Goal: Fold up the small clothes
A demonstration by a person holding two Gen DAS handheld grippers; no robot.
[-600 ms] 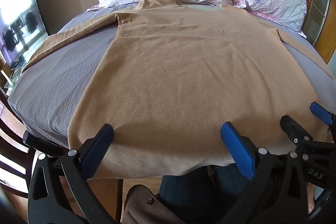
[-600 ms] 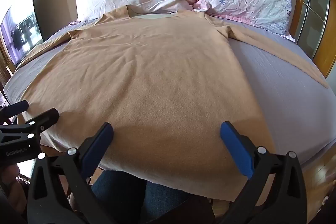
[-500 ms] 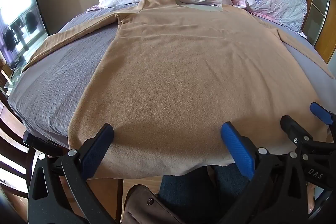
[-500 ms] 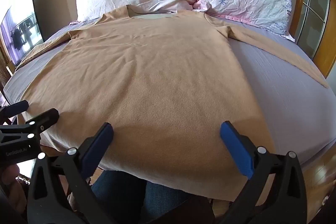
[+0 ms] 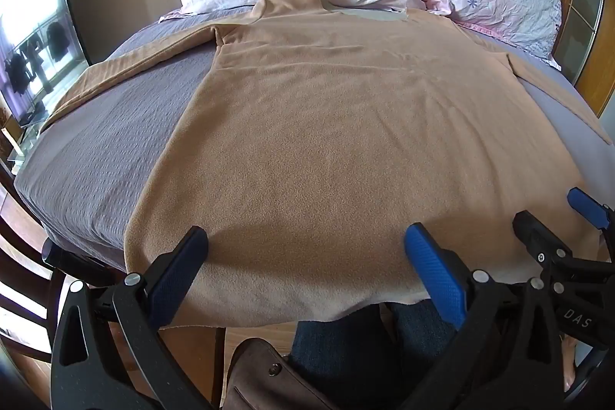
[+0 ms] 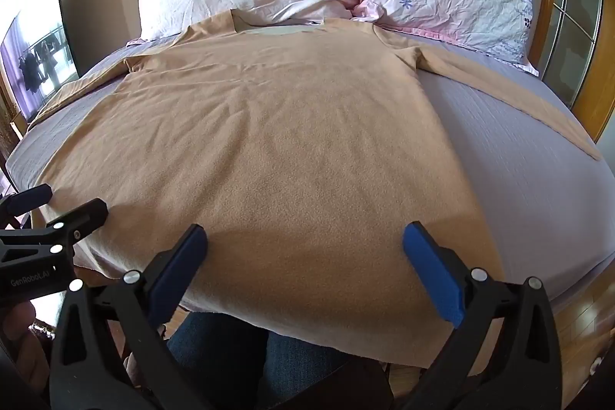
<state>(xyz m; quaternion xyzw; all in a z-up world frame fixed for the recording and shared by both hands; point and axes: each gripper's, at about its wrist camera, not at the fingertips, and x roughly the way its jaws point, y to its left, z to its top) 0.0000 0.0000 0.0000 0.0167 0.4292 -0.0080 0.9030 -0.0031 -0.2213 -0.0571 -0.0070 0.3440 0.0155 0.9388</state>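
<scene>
While a tan long-sleeved shirt [image 5: 338, 148] lies flat and wholly unfolded on the bed [image 5: 100, 156], hem just beyond the jaws, the left gripper [image 5: 305, 256] and right gripper [image 6: 303, 252] hover spread wide, holding nothing, with every fold left to do.

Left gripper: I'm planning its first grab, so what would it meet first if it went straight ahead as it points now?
Probably the tan shirt: the open left gripper points over its hem, though its height above the fabric is unclear.
</scene>
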